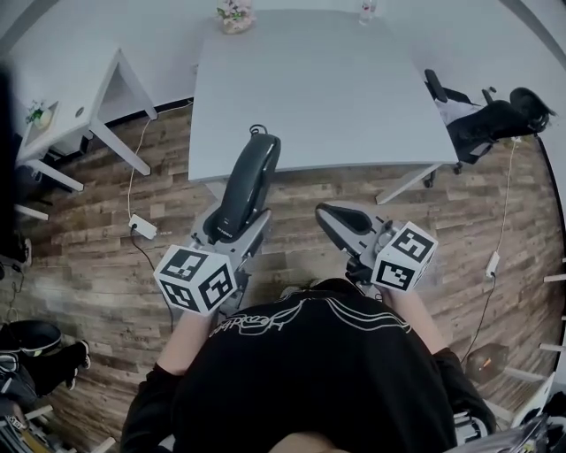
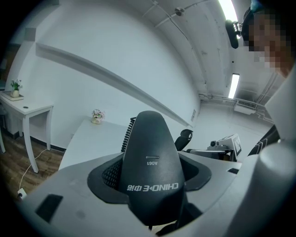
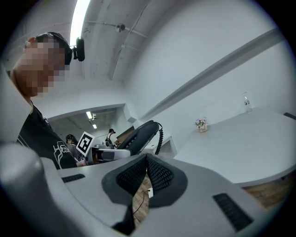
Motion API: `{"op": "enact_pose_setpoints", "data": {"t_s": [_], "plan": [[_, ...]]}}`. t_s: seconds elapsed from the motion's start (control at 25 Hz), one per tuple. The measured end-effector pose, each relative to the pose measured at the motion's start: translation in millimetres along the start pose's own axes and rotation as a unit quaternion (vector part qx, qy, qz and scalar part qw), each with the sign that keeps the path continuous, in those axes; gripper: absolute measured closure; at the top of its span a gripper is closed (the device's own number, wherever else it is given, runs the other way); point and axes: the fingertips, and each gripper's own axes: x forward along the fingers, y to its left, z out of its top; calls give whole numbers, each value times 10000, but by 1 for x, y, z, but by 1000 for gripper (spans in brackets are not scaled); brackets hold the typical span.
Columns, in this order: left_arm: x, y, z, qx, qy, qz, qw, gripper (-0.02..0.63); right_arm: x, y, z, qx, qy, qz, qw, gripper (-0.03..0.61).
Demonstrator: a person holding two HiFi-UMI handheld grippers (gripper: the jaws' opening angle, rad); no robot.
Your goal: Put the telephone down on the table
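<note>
A black telephone handset [image 1: 248, 184] stands nearly upright in my left gripper [image 1: 232, 228], which is shut on its lower end. The handset's upper end with its coiled cord [image 1: 258, 131] reaches over the front edge of the pale grey table [image 1: 318, 88]. In the left gripper view the handset [image 2: 150, 162] fills the gap between the jaws, with the cord [image 2: 127, 134] behind it. My right gripper [image 1: 341, 221] hovers over the floor in front of the table, its jaws shut together with nothing between them [image 3: 147, 161]. The right gripper view shows the handset [image 3: 141, 134] off to the left.
A small flower pot [image 1: 235, 16] and a clear bottle [image 1: 367, 11] stand at the table's far edge. A black office chair [image 1: 486, 119] is at the right. A white side table [image 1: 71, 115] is at the left. A power strip [image 1: 141, 226] lies on the wooden floor.
</note>
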Motion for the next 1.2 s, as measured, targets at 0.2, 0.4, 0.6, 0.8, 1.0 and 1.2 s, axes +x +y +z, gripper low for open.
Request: {"op": "enact_pose_setpoints", "data": {"t_s": [0.2, 0.4, 0.6, 0.8, 1.0, 1.2], "plan": [[17, 11, 10, -19, -25, 134, 9999, 328, 6, -22, 8, 27, -8, 106, 9999, 541], [42, 23, 18, 27, 57, 349, 9994, 330, 23, -50, 17, 101, 14, 376, 9992, 540], [74, 39, 31, 176, 159, 525, 9983, 330, 46, -88, 35, 167, 32, 593, 9981, 541], [111, 62, 44, 55, 207, 684, 9974, 330, 66, -128, 48, 234, 160, 729, 9969, 540], [152, 84, 51, 33, 329, 800, 9962, 330, 74, -177, 64, 354, 169, 662, 9970, 540], [188, 111, 48, -50, 499, 938, 9943, 330, 85, -220, 71, 485, 222, 587, 9968, 540]]}}
